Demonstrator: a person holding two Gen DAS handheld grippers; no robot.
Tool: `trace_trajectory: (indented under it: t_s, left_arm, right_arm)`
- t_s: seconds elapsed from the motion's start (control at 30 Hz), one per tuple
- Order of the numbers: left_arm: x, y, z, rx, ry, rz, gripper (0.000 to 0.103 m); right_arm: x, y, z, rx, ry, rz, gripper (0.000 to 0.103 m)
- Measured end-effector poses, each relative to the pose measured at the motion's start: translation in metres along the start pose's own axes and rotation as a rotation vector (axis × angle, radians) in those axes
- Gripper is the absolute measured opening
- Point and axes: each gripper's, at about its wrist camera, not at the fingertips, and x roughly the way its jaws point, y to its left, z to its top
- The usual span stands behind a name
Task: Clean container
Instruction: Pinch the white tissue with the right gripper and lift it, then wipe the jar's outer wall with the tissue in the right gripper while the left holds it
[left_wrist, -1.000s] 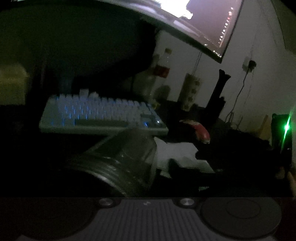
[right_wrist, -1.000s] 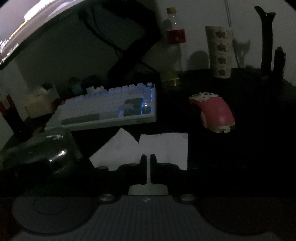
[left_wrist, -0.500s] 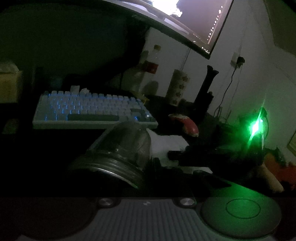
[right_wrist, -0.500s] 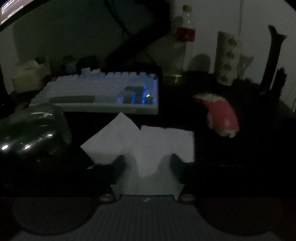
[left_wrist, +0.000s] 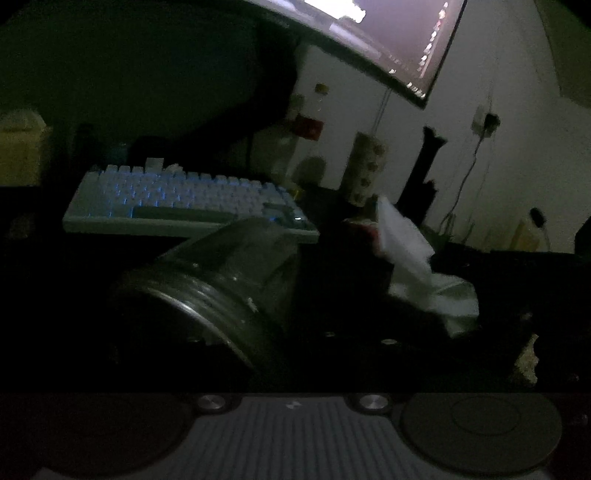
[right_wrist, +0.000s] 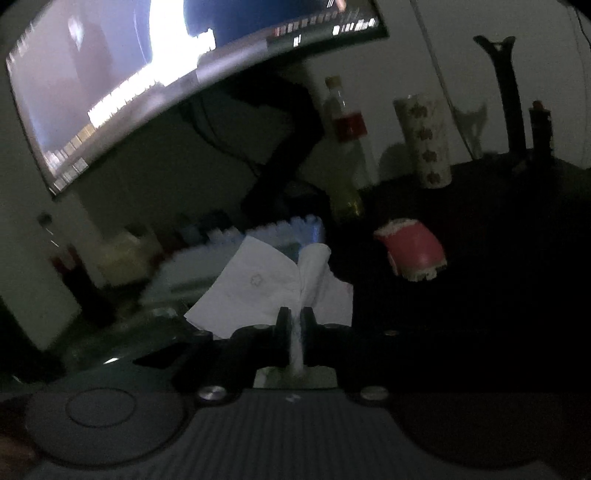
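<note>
A clear container with a threaded mouth hangs tilted in front of my left gripper. The fingers are lost in the dark, but the container stays with the camera, so the gripper is shut on it. To its right a white tissue is raised off the desk. In the right wrist view my right gripper is shut on that tissue, which bunches up between the fingers. The container's glass shows faintly at the lower left there.
A backlit white keyboard lies behind the container. A red mouse sits on the dark desk to the right. A bottle, a patterned cup and a black stand line the wall under a monitor.
My right gripper opened over the flat tissue, shut on it and lifted it off the desk toward the container. The left gripper kept hold of the container.
</note>
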Motion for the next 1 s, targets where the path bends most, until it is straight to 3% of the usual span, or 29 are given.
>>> trace_trajectory:
  t_s: [0.13,0.27,0.4,0.5,0.6,0.67,0.7,0.77,1.0]
  left_arm:
    - [-0.020,-0.010,-0.015,0.005,-0.015,-0.078,0.006]
    - [-0.018,-0.011,-0.027,0.040,0.031,-0.113,0.009]
    - [-0.019,-0.007,-0.035,-0.004,0.055,-0.051,0.027]
    - [-0.021,-0.014,-0.040,0.023,0.037,-0.006,0.030]
    - [-0.018,-0.018,-0.042,0.069,0.015,0.031,0.048]
    - [-0.015,-0.015,-0.040,0.057,0.005,0.016,0.060]
    - [-0.013,-0.013,-0.037,0.042,0.007,-0.001,0.069]
    - [-0.007,-0.011,-0.031,0.028,0.017,0.004,0.072]
    - [0.015,-0.021,-0.008,0.115,0.094,0.205,0.073]
  right_arm:
    - [-0.008,-0.012,-0.005,0.013,0.010,0.050,0.007]
    - [-0.003,-0.017,-0.012,0.026,0.030,0.066,0.007]
    - [0.004,-0.010,-0.014,0.032,0.034,0.158,0.007]
    - [0.009,0.007,-0.005,0.009,0.028,0.273,0.008]
    - [0.016,0.035,0.003,-0.064,0.033,0.384,0.009]
    - [0.023,0.054,0.005,-0.124,0.044,0.428,0.010]
    - [0.029,0.057,0.004,-0.142,0.054,0.415,0.010]
    - [0.040,0.064,0.002,-0.179,0.074,0.389,0.010]
    - [0.081,0.084,-0.001,-0.291,0.143,0.291,0.010]
